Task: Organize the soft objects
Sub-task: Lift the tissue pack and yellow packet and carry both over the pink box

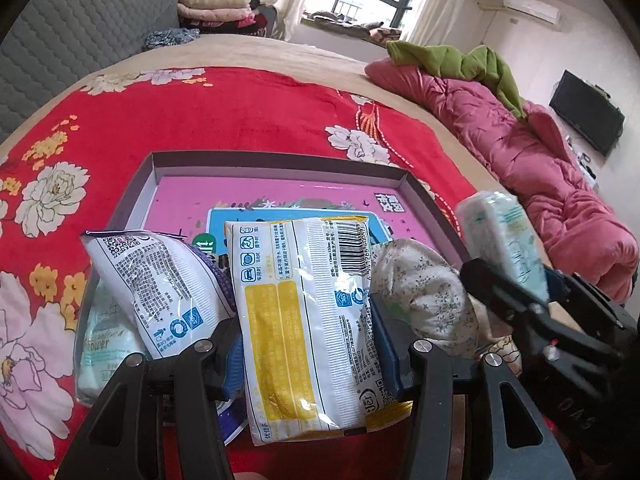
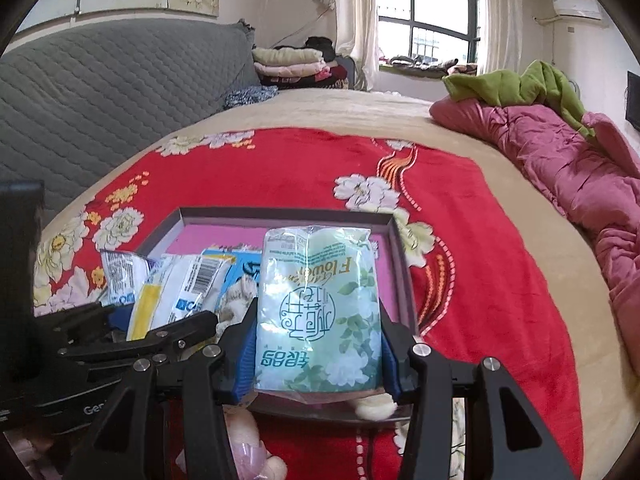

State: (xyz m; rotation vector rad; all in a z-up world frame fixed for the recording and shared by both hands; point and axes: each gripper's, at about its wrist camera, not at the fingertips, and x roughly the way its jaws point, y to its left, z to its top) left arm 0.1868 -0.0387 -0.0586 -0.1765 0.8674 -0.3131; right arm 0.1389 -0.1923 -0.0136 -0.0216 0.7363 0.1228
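My left gripper point(image 1: 308, 344) is shut on a white and yellow tissue pack point(image 1: 308, 312) and holds it upright over the near end of a shallow pink-bottomed box point(image 1: 280, 164). A white and blue tissue pack point(image 1: 160, 280), a pale green tissue pack point(image 1: 100, 344) and a floral cloth bundle point(image 1: 424, 292) stand beside it. My right gripper point(image 2: 318, 352) is shut on a pale green flower-print tissue pack point(image 2: 320, 312), held upright above the box's point(image 2: 280, 214) right near corner. This pack also shows in the left wrist view point(image 1: 504, 240).
The box lies on a red floral blanket point(image 1: 240, 112) over a beige bed. A crumpled pink quilt point(image 1: 540, 168) with a green cloth point(image 1: 460, 60) lies along the right. A grey quilted headboard point(image 2: 100, 92) and folded blankets point(image 2: 288, 64) are behind.
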